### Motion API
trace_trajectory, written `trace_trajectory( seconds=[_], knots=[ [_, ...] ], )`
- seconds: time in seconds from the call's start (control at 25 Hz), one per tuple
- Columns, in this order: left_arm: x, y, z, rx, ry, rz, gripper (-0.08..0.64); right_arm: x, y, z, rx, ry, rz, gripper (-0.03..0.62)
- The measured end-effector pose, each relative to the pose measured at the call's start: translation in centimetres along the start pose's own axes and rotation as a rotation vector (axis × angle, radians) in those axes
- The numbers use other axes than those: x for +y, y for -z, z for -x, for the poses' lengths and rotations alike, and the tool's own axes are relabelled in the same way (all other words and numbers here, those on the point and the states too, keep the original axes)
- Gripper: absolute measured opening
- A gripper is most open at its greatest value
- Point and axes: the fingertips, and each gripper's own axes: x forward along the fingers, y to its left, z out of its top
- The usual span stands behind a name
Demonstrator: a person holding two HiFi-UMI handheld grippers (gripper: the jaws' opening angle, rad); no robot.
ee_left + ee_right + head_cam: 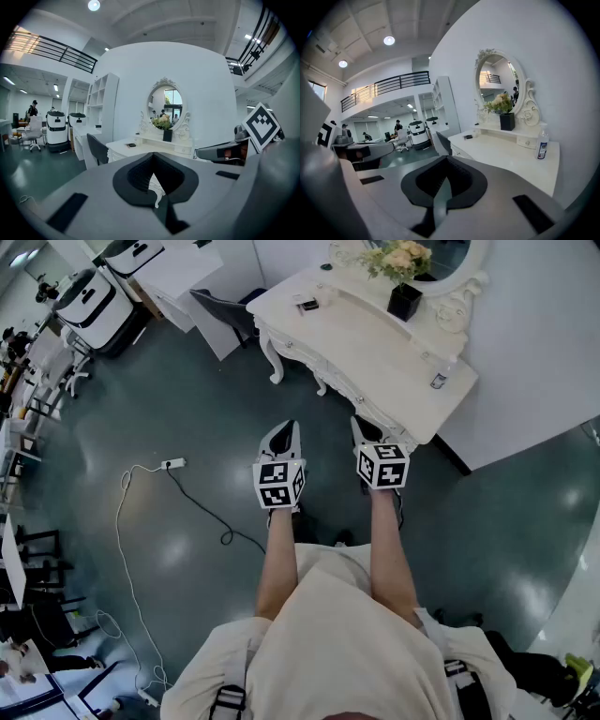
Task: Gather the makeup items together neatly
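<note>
Your left gripper (281, 439) and right gripper (365, 433) are both clenched, jaws pressed together on nothing. They hang side by side over the glossy dark floor (187, 399), and the right one is just short of the white dressing table's (375, 348) scalloped front edge. On the tabletop a small dark case (307, 304) lies towards the upper-left end. A clear bottle (438, 381) stands at the right end, well apart from it. Open floor spreads to the left, crossed by a white cable (127, 531).
</note>
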Motion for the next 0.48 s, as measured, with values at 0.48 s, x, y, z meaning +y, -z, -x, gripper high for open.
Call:
trace_trajectory(
  seconds=[0.48],
  knots=[
    [3.2,-2.2,-5.1,-0.005,0.054,0.004,0.014,-0.5,-3.4,-4.6,-0.024,-0.002,-0.023,0.038]
  ],
)
